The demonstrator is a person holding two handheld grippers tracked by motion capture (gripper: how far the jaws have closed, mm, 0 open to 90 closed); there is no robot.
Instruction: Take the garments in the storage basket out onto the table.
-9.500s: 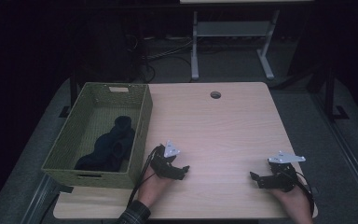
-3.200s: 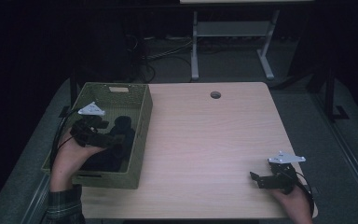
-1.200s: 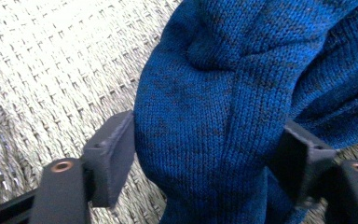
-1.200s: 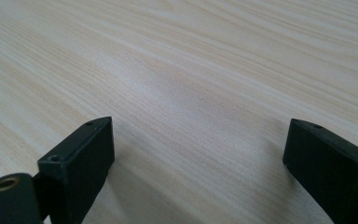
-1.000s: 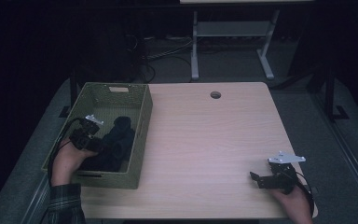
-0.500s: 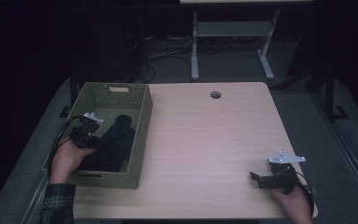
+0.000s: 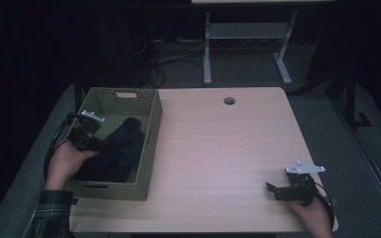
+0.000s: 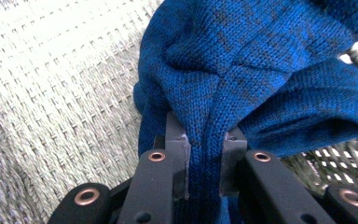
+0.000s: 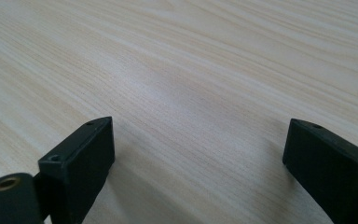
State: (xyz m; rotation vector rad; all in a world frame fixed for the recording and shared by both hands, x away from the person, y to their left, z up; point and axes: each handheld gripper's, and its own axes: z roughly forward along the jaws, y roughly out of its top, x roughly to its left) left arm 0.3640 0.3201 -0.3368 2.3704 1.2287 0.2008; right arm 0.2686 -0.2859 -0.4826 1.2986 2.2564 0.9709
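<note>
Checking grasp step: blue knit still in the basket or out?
In. The blue knit sits bunched inside the green basket; the left gripper is shut on a fold, basket weave behind it.

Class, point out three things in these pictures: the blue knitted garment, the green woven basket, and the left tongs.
Blue knitted garment (image 8: 261, 56): left gripper view, on the bunched knit above the pinch.
Green woven basket (image 7: 155, 130): high view, on its right wall.
Left tongs (image 8: 204, 154): left gripper view, midway between the fingertips, shut on the fabric.

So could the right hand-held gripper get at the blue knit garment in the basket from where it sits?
Probably not: the right hand-held gripper rests far across the table, and the basket wall stands between it and the blue knit garment.
</note>
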